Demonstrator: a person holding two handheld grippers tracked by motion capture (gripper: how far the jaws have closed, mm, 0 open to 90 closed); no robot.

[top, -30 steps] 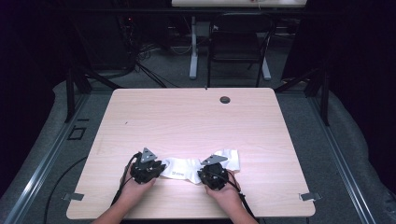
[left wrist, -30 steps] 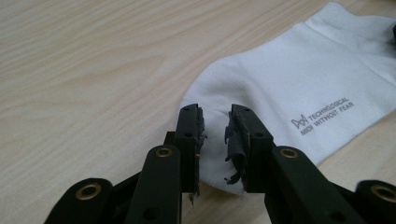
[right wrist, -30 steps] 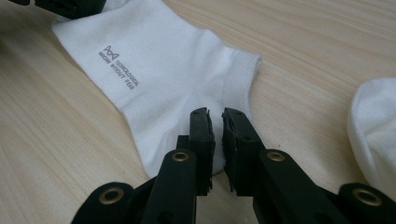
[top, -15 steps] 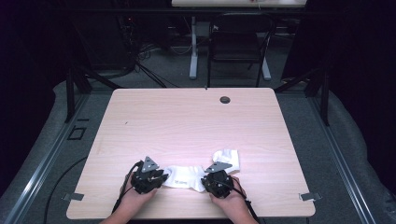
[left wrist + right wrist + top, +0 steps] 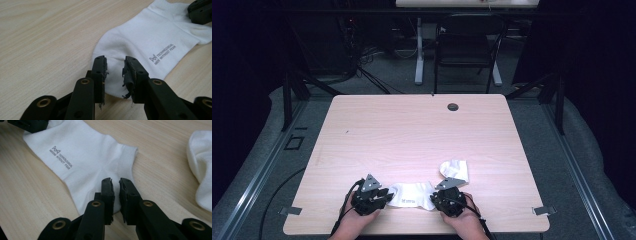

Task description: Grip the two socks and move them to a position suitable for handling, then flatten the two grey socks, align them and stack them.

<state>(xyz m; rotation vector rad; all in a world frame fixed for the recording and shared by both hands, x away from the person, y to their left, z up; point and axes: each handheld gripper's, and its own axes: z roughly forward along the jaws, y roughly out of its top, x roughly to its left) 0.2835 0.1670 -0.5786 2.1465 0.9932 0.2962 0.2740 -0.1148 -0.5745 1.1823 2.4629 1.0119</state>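
A white ankle sock (image 5: 412, 195) with grey lettering lies flat near the table's front edge, between my two grippers. My left gripper (image 5: 382, 196) is at its toe end. In the left gripper view the jaws (image 5: 115, 65) have just been opening and stand apart over the sock (image 5: 140, 40), with the pads clear of the cloth. My right gripper (image 5: 438, 199) is at the heel end. Its jaws (image 5: 115, 185) show a narrow gap above the sock (image 5: 87, 157) near the cuff.
A second white sock (image 5: 454, 170) lies crumpled just beyond the right gripper, also seen as the sock (image 5: 202, 170) at the right edge. The wooden table (image 5: 422, 135) has a dark grommet (image 5: 453, 106) at the back. A chair (image 5: 464, 45) stands behind the table.
Both hands and the flat sock have come nearer the front edge, away from the crumpled sock. The flat sock now lies separate from it.
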